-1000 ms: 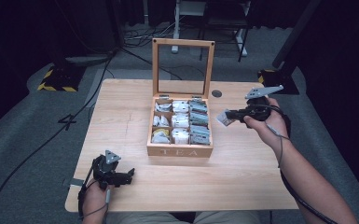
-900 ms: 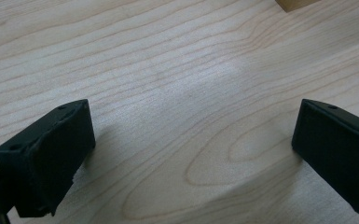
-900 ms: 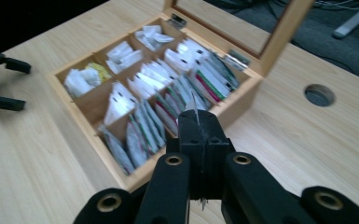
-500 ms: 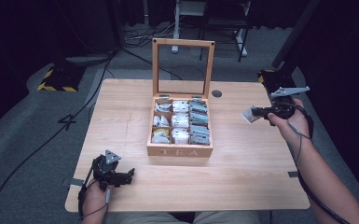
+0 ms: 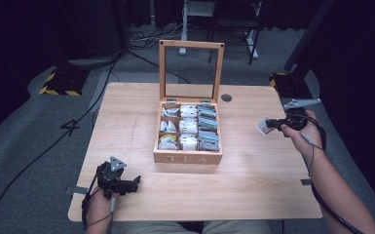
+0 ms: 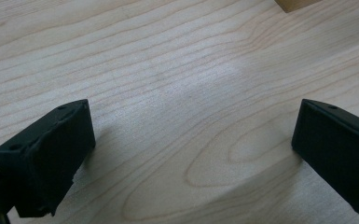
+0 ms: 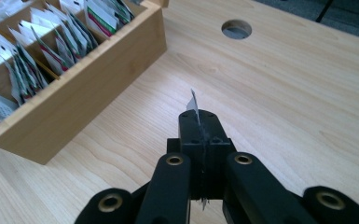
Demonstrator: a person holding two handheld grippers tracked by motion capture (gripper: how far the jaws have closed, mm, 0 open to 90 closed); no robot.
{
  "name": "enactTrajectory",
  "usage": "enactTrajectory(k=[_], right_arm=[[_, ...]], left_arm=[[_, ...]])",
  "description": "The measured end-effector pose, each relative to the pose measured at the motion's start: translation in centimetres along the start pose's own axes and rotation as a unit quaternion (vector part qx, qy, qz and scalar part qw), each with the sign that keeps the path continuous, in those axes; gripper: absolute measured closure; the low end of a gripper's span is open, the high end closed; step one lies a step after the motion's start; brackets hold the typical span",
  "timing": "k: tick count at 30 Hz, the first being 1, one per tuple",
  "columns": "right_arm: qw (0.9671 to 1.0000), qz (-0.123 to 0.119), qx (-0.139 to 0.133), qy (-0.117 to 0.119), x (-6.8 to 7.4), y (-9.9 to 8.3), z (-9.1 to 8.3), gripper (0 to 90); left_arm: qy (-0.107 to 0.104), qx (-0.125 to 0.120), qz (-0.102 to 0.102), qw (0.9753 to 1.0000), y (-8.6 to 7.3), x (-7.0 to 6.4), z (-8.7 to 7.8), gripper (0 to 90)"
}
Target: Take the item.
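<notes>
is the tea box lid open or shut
Open: the tea box lid stands upright at the back, leaving the packets exposed.

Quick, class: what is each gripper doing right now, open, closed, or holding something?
Left gripper: open, jaws wide apart over bare table, holding nothing.
Right gripper: closed on a tea bag packet, right of the tea box.

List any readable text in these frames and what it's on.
"TEA": on the front wall of the box.
Print on the packets in the box: too small and blurred to read.
Packet held in the right gripper: nothing legible.
</notes>
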State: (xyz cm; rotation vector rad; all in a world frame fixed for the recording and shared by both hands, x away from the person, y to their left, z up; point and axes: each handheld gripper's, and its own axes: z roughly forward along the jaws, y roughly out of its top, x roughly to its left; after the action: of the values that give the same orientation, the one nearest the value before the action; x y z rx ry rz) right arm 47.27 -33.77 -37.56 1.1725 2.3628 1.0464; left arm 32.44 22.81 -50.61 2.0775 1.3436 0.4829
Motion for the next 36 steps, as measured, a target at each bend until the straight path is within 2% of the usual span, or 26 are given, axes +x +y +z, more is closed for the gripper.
enactTrajectory(k=[8,14,17,24,28,34,36], right_arm=[[0.9997,0.006,0.024,0.002,-0.4,-1.9,2.0,90.0],[0.9990,0.018,0.039,0.008,-0.3,-2.9,3.0,90.0],[0.9987,0.017,0.046,0.011,-0.2,-3.4,3.7,90.0],[0.9973,0.040,0.059,0.020,-0.6,-4.5,4.8,90.0],[0.9968,0.046,0.063,0.016,-0.8,-4.6,5.1,89.9],[0.9960,0.053,0.069,0.014,-1.1,-4.9,5.6,85.4],[0.9958,0.056,0.070,0.016,-1.2,-5.1,5.7,80.2]], left_arm=[[0.000,-0.001,-0.001,1.0000,0.0,0.0,0.0,0.0],[0.000,0.000,0.000,1.0000,0.0,0.0,0.0,0.0],[0.000,0.000,0.000,1.0000,0.0,0.0,0.0,0.0],[0.000,0.000,0.000,1.0000,0.0,0.0,0.0,0.0],[0.000,0.000,-0.001,1.0000,0.0,0.0,0.0,0.0],[0.000,0.000,-0.001,1.0000,0.0,0.0,0.0,0.0],[0.000,0.000,-0.002,1.0000,0.0,0.0,0.0,0.0]])
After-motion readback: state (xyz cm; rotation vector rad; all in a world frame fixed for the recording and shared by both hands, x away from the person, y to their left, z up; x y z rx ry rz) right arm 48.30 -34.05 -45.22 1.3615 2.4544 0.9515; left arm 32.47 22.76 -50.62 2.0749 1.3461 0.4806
